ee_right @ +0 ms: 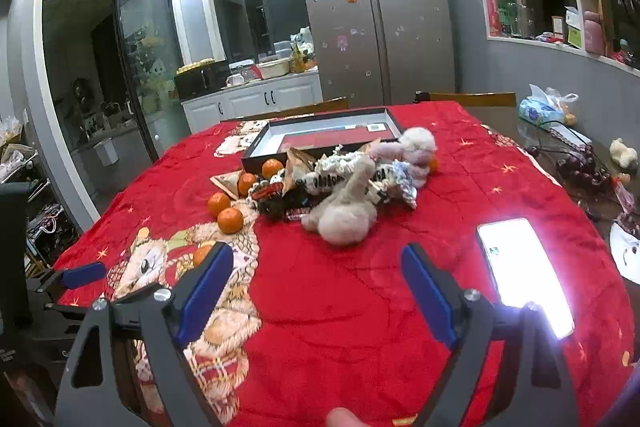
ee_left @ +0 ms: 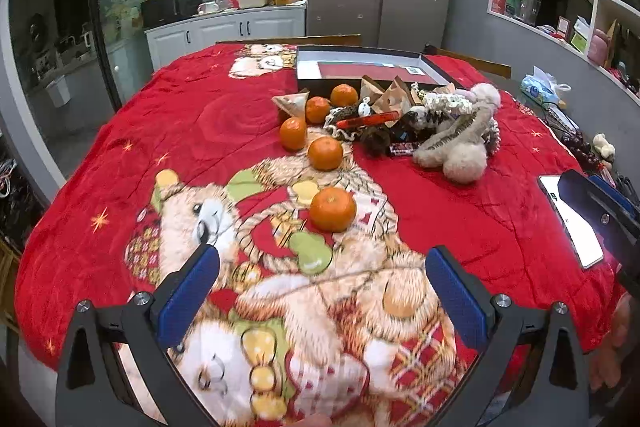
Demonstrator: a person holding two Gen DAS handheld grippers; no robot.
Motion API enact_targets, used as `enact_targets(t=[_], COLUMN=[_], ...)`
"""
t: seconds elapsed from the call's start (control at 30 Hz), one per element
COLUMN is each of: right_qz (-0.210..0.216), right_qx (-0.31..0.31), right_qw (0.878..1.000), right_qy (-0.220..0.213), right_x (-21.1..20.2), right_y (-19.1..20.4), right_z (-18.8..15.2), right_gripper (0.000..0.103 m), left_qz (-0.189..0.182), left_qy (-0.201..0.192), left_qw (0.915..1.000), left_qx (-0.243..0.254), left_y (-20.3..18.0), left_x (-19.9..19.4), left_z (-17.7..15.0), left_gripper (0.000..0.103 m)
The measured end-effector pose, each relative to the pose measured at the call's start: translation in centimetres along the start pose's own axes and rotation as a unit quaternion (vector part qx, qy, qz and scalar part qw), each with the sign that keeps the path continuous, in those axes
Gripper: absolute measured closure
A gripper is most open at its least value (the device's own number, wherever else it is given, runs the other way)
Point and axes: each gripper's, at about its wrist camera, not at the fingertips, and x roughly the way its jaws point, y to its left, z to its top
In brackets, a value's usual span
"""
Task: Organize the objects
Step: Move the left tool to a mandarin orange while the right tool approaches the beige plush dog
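1. We see the left gripper (ee_left: 322, 267) spread wide, empty, above the blanket (ee_left: 460, 211).
2. Right gripper (ee_right: 318, 267) likewise agape, empty.
3. We count 5 oranges (ee_left: 333, 209) near-left of the far toy pile (ee_left: 452, 131).

The left gripper (ee_left: 322, 269) fills the bottom of its own view, its 2 blue-padded fingers (ee_left: 188, 297) spread wide with nothing between them, tilted downward. The right gripper (ee_right: 318, 279) sits at the bottom of its view likewise, jaws wide apart and empty. A fingertip (ee_right: 344, 418) shows at the bottom edge there, and part of a hand (ee_left: 612, 343) at the lower right of the left view.
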Motion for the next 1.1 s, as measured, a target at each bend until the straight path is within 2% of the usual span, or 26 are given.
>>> enact_targets(t=[0.17, 0.33, 0.53, 0.77, 0.87, 1.03, 1.1], right_qz=[-0.001, 0.009, 0.033, 0.023, 0.020, 0.013, 0.010], right_qx=[-0.002, 0.015, 0.027, 0.032, 0.039, 0.044, 0.049], right_qw=[1.000, 0.999, 0.997, 0.995, 0.993, 0.992, 0.992], right_qy=[0.012, 0.043, 0.070, 0.093, 0.105, 0.115, 0.120], right_x=[2.5, 5.6, 8.8, 11.9, 13.1, 14.5, 15.0], right_y=[-0.6, -2.0, -2.7, -2.8, -3.1, -3.3, -3.6], right_z=[0.6, 0.6, 0.9, 1.2, 1.2, 1.1, 1.2], right_gripper=[0.019, 0.025, 0.027, 0.027, 0.027, 0.027, 0.027], left_qz=[-0.013, -0.005, -0.015, -0.035, -0.023, -0.027, -0.024], left_qy=[0.020, 0.029, 0.052, 0.089, 0.097, 0.114, 0.121], left_qw=[0.9997, 0.9993, 0.9985, 0.9954, 0.9950, 0.9931, 0.9923], left_qx=[0.008, 0.023, 0.012, -0.011, -0.013, 0.002, 0.008], left_y=[-0.9, -1.4, -0.9, -0.1, 0.1, 0.0, -0.1], left_x=[2.9, 5.1, 7.5, 9.7, 10.4, 11.4, 11.7], left_z=[1.0, 1.7, 2.7, 3.3, 3.4, 3.3, 3.1], left_gripper=[0.000, 0.000, 0.000, 0.000, 0.001, 0.017, 0.021])
